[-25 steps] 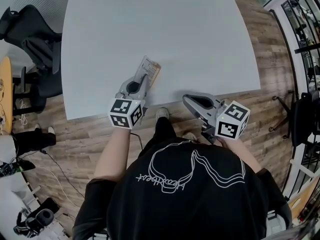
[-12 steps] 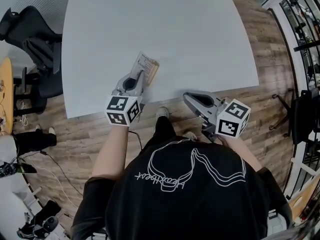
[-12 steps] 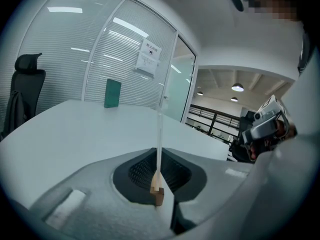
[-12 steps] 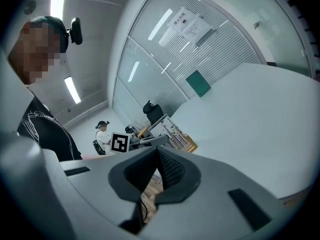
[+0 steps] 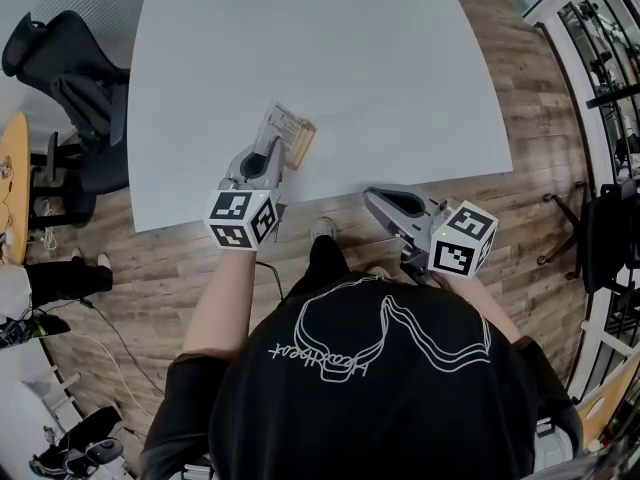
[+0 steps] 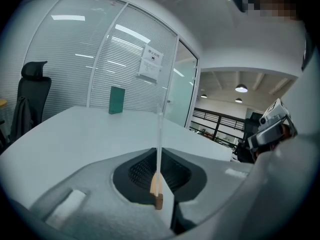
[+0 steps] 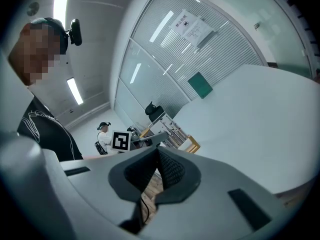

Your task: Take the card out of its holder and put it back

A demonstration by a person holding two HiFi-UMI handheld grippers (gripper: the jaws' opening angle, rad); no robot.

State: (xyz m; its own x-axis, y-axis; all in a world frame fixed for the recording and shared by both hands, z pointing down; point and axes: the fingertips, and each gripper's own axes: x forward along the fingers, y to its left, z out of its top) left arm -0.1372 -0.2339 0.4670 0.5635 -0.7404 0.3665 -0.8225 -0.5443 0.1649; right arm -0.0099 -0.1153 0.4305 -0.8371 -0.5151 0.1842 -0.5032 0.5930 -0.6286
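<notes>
Clamping the card [image 5: 283,126], wooden holder [image 5: 301,145] attached, just above the table [image 5: 400,68], the left gripper [image 5: 272,154] should probably hold level while the closed, empty right gripper [image 5: 371,197] grabs the holder.

Table top [image 5: 400,68] kept bare from 10 to 2 o'clock, card [image 5: 283,126] clamped in left gripper [image 5: 272,152] at 11, green block [image 6: 117,100] stood at far edge, office chair [image 5: 70,78] parked at 9 o'clock.

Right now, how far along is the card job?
Done: left claw shut on the card. In hand: card, apparently not yet out of its wooden holder, held over the table. Remaining: pull it out, reinsert. Right claw shut, empty.
</notes>
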